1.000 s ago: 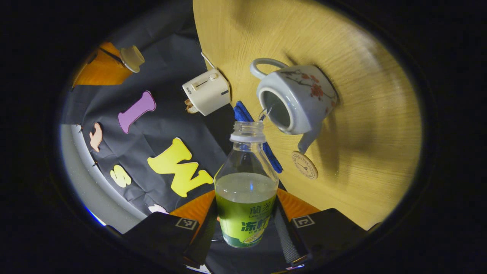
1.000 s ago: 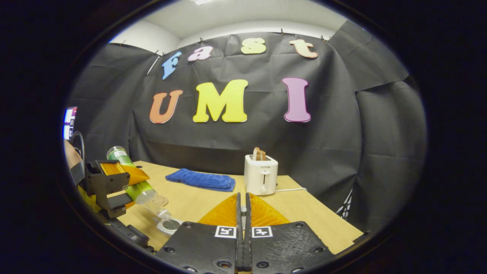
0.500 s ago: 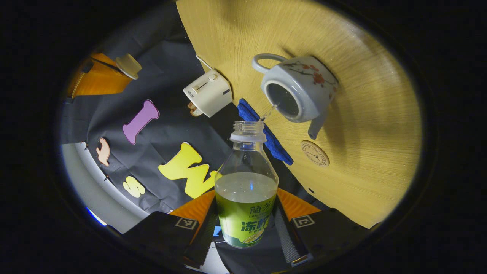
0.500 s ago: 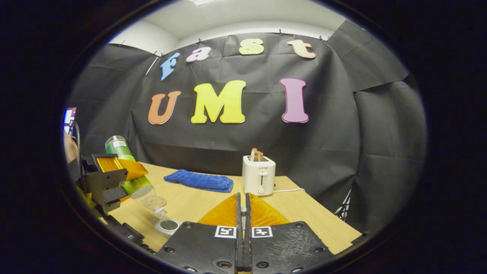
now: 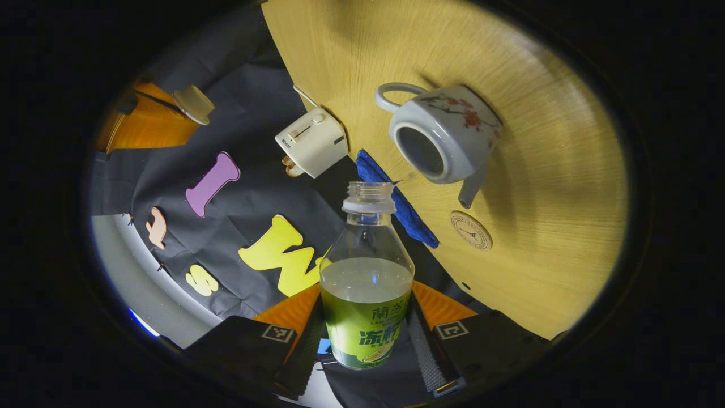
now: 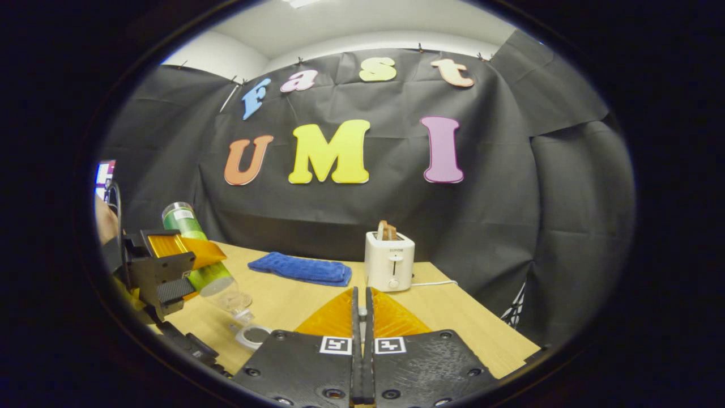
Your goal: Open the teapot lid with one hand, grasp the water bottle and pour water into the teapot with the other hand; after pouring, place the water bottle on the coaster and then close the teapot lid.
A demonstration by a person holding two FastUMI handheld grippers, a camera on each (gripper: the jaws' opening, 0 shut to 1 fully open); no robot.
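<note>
Since a second earlier the stream thinned; the left hand-held gripper (image 5: 365, 340), clamping the bottle (image 5: 366, 272), probably finished pouring into the teapot (image 5: 444, 139). The right (image 6: 361, 362) pinched the lid (image 5: 193, 103).

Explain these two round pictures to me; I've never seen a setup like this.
There is no robot here. A person holds a pair of hand-held tongs in each hand, and a wide-angle camera rides on each pair, looking forward along its two fingers.

The left gripper view comes from the left tongs. They are clamped on a water bottle with its cap off, tipped so its mouth points toward the open teapot. That tilt is why the table looks turned sideways.

The right gripper view comes from the right tongs, held level and closed. In the left gripper view you can see them farther off, holding the teapot lid in the air.

On the table lie a round coaster, a blue cloth and a white toaster.
</note>
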